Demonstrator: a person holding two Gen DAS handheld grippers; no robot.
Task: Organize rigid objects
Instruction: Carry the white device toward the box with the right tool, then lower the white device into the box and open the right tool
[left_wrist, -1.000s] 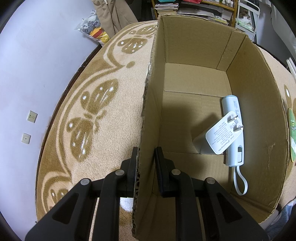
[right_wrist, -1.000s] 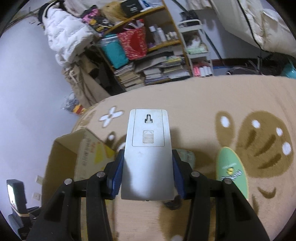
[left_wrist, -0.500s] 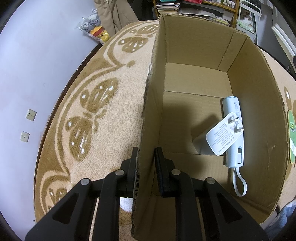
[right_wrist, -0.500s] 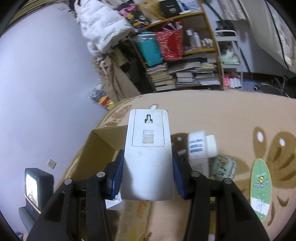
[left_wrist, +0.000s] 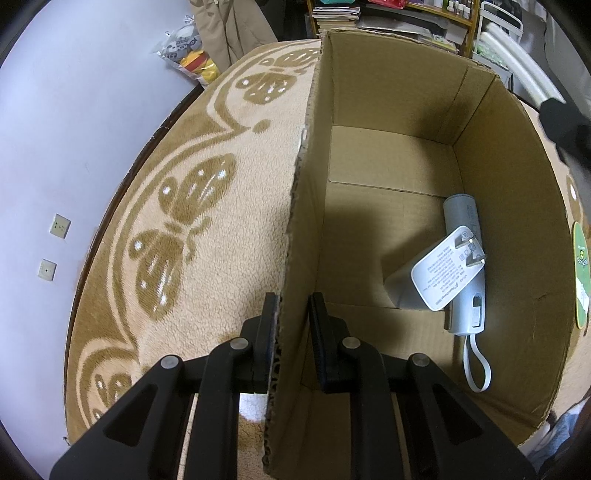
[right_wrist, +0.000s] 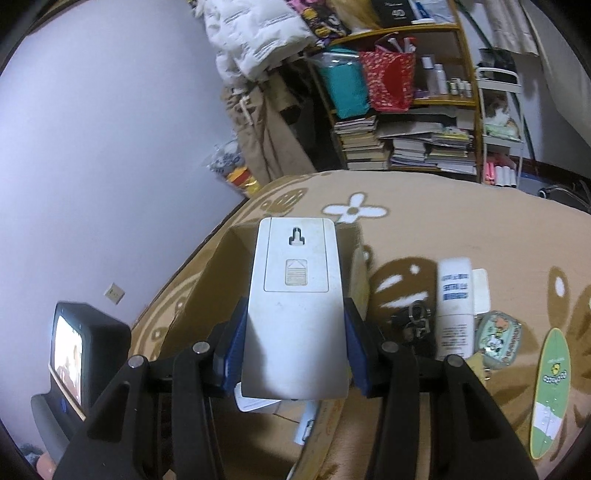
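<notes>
Left wrist: left tool (left_wrist: 293, 325) pinches the cardboard box (left_wrist: 498, 206) wall; right tool (right_wrist: 293, 343) clamps a grey remote (right_wrist: 295, 306) (back upward).

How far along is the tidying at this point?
Partly done. A white charger and a white power bank already lie in the cardboard box. The left gripper clamps the box wall; the right gripper holds a grey remote over it. Left on the blanket: a white bottle, keys, a small tin, a green board.
</notes>
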